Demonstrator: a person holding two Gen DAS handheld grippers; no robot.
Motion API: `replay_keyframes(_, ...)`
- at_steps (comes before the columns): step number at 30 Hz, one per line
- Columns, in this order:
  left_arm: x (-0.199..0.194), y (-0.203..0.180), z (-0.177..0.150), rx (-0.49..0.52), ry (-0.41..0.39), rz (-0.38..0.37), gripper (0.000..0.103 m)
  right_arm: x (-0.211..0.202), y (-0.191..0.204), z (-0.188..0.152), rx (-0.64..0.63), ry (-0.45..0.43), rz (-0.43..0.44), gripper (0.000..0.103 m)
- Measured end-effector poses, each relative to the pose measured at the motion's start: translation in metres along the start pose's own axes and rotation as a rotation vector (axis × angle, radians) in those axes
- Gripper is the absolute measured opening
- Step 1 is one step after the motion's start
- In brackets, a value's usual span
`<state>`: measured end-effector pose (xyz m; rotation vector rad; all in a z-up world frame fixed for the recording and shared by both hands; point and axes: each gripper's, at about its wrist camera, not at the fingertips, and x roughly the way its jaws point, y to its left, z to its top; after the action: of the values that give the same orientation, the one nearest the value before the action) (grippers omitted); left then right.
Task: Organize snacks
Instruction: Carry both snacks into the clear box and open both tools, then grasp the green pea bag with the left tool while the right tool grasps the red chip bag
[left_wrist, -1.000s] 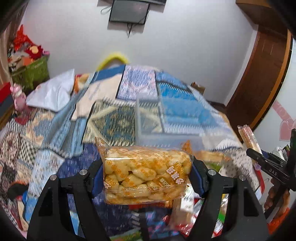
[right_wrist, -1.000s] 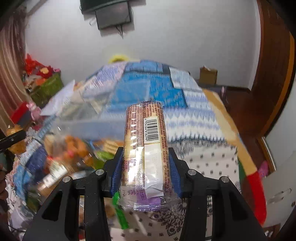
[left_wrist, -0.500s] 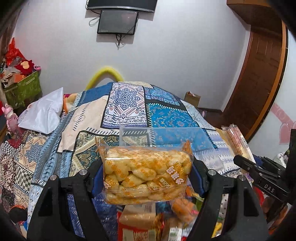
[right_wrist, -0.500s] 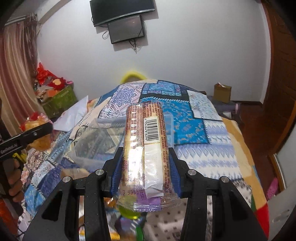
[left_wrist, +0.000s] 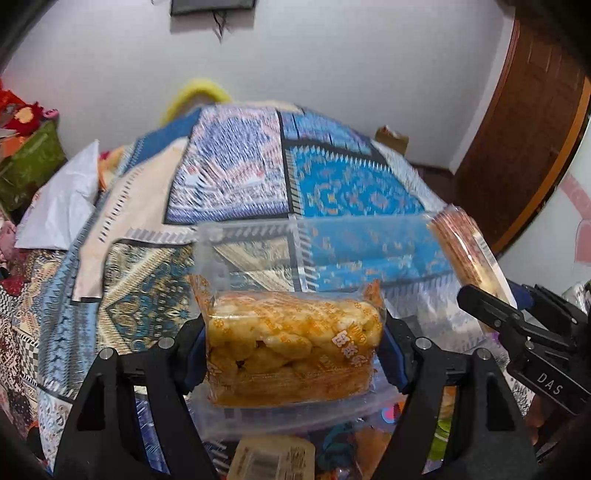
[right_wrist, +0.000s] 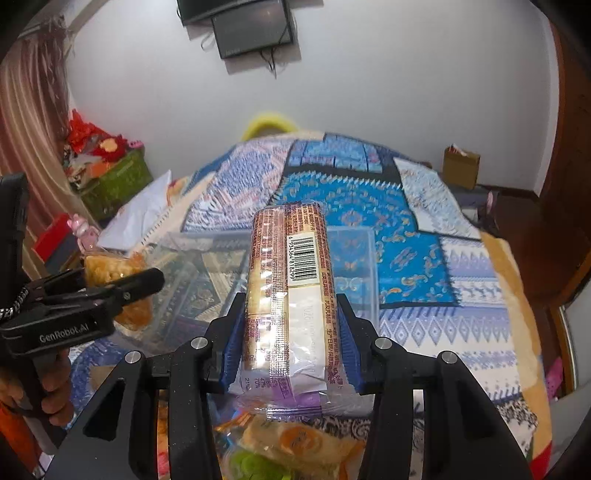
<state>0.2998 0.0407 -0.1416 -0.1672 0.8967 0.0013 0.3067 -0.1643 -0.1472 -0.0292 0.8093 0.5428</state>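
My left gripper (left_wrist: 293, 354) is shut on a clear bag of orange-yellow puffed snacks (left_wrist: 291, 347), held above the near edge of a clear plastic box (left_wrist: 258, 243) that stands on the patchwork bedspread. My right gripper (right_wrist: 291, 343) is shut on a long biscuit pack (right_wrist: 291, 280) with a barcode, held upright in front of the same clear box (right_wrist: 354, 258). The biscuit pack (left_wrist: 465, 251) and right gripper also show at the right of the left wrist view. The left gripper with the snack bag (right_wrist: 110, 273) shows at the left of the right wrist view.
Several loose snack packets (right_wrist: 288, 443) lie on the bed below both grippers. A white pillow (left_wrist: 62, 203) lies at the bed's left. A green basket (right_wrist: 114, 184) of toys stands by the left wall. A wooden door (left_wrist: 524, 122) is at the right.
Both grippers have lifted away from the snack pile and moved forward toward the clear box, which now lies closer under them. Both still hold their packs.
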Motion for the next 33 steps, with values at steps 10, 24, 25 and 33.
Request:
replay_keyframes(10, 0.042, -0.004, 0.004, 0.002, 0.139, -0.026, 0.075, 0.036, 0.0, -0.001, -0.047, 0.102, -0.022, 0.042)
replay_keyframes(24, 0.03, 0.0, 0.007, -0.034, 0.167, -0.032, 0.076, 0.019, 0.006, 0.001, -0.063, 0.1, -0.033, 0.049)
replay_keyframes(25, 0.021, 0.0, 0.007, -0.037, 0.15, -0.032, 0.076, 0.015, 0.006, 0.001, -0.06, 0.094, -0.03, 0.049)
replay_keyframes(33, -0.062, -0.001, -0.005, 0.009, -0.011, 0.009, 0.076, -0.05, 0.023, -0.002, -0.059, -0.018, -0.01, 0.052)
